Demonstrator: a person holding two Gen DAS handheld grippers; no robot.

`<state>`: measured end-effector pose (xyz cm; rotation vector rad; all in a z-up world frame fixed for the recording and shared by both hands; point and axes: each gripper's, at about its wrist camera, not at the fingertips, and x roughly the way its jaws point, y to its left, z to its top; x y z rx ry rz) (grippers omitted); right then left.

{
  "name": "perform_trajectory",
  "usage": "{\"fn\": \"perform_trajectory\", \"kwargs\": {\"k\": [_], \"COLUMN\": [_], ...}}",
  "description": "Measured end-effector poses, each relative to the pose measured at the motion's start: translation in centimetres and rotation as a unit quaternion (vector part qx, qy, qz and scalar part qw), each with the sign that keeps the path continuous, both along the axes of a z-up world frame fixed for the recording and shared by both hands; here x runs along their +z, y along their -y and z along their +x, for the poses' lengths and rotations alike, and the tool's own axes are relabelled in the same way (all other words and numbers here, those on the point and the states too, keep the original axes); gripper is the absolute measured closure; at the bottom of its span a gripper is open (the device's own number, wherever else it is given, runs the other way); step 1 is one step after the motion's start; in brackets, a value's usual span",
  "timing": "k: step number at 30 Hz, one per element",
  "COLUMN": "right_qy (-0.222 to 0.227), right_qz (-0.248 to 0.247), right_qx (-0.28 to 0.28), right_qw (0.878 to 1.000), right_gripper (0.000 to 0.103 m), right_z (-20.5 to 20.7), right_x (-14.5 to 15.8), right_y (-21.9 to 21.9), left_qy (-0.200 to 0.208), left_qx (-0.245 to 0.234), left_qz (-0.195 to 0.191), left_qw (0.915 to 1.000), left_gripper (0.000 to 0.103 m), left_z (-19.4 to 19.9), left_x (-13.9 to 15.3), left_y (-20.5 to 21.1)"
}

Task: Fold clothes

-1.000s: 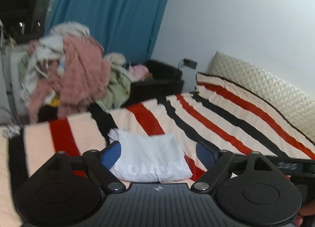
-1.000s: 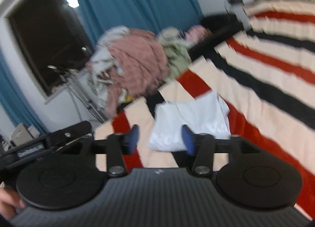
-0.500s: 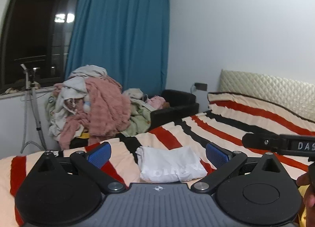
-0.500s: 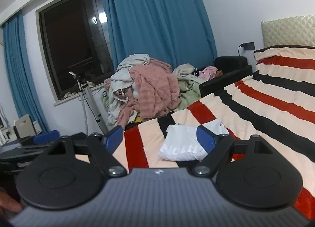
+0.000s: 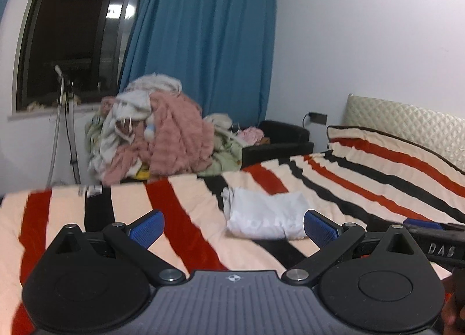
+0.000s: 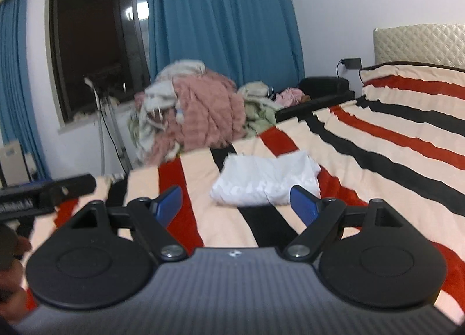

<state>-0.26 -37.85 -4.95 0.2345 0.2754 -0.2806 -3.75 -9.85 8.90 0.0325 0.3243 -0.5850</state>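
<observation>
— Blue curtains (image 5: 203, 53) hang beside a dark window (image 5: 75, 29), and a heap of unfolded laundry (image 5: 157, 143) is piled past the far edge of the bed. What is on the striped blanket (image 5: 363, 178)?

— One folded white garment (image 5: 264, 215). It is a compact, roughly rectangular bundle with soft rounded edges and some faint lettering on the near face, too blurred to read. It lies flat across the red, black and cream stripes.

— Where is it relative to the left gripper (image 5: 232, 229)?

— Beyond the blue fingers (image 5: 146, 227), right of centre, its near right corner close by the right-hand finger. The fingers stand wide apart with nothing between them; the garment is not touched.

— And the right gripper (image 6: 235, 204)?

— Its fingers (image 6: 302, 204) are also spread and empty. From the right wrist view the folded white garment (image 6: 267, 181) lies just ahead, its near edge close to the right-hand finger, untouched. Each gripper shows at the edge of the other's view.
</observation>
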Motion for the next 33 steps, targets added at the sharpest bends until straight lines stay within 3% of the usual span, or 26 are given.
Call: {"fn": "perform_trajectory", "kwargs": {"k": [14,33], "right_qy": [-0.013,-0.022], "right_qz": [-0.039,-0.011], "right_qx": [-0.022,-0.020], "right_qw": [0.999,0.999], "right_gripper": [0.020,0.020], "right_z": [1.3,1.4], "right_x": [-1.9,-2.2], "right_y": [-1.2,-0.4], "left_qy": [-0.017,-0.016], "left_qx": [0.025,0.031], "left_qz": [-0.005,0.012], "left_qw": [0.9995,0.9993], "left_gripper": [0.000,0.000], "left_z": [1.5,1.5], "left_x": [-1.5,-1.9], "left_y": [-1.7,-0.8]}}
